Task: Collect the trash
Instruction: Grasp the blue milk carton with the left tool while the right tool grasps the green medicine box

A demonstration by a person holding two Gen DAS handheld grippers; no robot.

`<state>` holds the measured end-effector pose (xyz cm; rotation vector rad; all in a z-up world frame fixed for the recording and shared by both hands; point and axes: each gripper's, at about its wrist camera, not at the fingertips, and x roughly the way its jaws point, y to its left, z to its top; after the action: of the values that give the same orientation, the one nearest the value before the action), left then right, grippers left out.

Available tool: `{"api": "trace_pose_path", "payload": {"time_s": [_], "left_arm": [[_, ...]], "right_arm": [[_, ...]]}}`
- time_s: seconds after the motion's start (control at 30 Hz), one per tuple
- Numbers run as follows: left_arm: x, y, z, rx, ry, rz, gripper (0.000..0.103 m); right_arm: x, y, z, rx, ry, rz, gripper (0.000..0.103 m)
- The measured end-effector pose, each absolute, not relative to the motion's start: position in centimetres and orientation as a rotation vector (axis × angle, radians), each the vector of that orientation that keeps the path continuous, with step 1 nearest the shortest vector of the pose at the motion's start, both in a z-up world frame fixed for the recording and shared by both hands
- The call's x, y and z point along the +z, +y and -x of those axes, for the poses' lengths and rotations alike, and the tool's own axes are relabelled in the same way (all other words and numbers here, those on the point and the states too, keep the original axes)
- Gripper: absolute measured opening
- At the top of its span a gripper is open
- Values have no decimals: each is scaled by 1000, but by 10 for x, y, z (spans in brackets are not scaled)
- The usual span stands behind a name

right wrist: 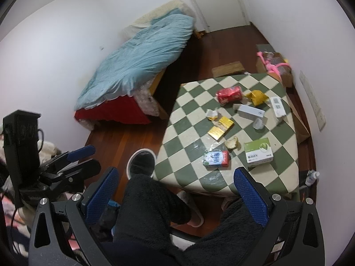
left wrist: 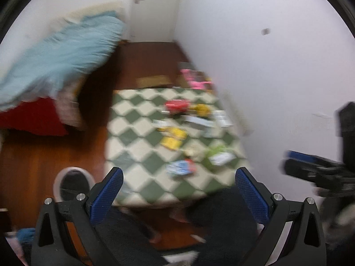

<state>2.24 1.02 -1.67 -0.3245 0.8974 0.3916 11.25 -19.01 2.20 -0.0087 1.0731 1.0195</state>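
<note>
Both grippers, left gripper (left wrist: 178, 190) and right gripper (right wrist: 176, 190), hang wide and empty, trash on the checkered table (right wrist: 279, 177) ahead of the jaws, so reach the milk carton (right wrist: 216, 159) first, squarely

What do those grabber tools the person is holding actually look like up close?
Each is a black plastic frame with triangular cut-outs and silver bolts. The left gripper and right gripper each carry two fingers faced with blue, dimpled pads. A black boxy block sits atop the left one. The person wears dark fleecy trousers.
</note>
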Motion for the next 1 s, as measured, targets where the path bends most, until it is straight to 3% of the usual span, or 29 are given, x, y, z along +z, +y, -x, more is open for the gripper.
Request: {"api": "trace_pose_path", "payload": {"time_s": [0.17, 0.47, 0.7, 1.0], "left_arm": [[-89, 46, -54, 572, 973, 247, 103], [-222, 98, -101, 592, 1207, 223, 103], [-276, 108, -130, 563, 1293, 196, 103], [-308, 94, -152, 512, 1365, 130, 103]], "right_arm": [[-19, -180, -134, 869, 1141, -44, 103], [-172, -168, -229, 438, 1318, -204, 103], [-253, -108, -276, 436, 1372, 285, 103], [-309, -87, -306, 488, 1419, 501, 103]]}}
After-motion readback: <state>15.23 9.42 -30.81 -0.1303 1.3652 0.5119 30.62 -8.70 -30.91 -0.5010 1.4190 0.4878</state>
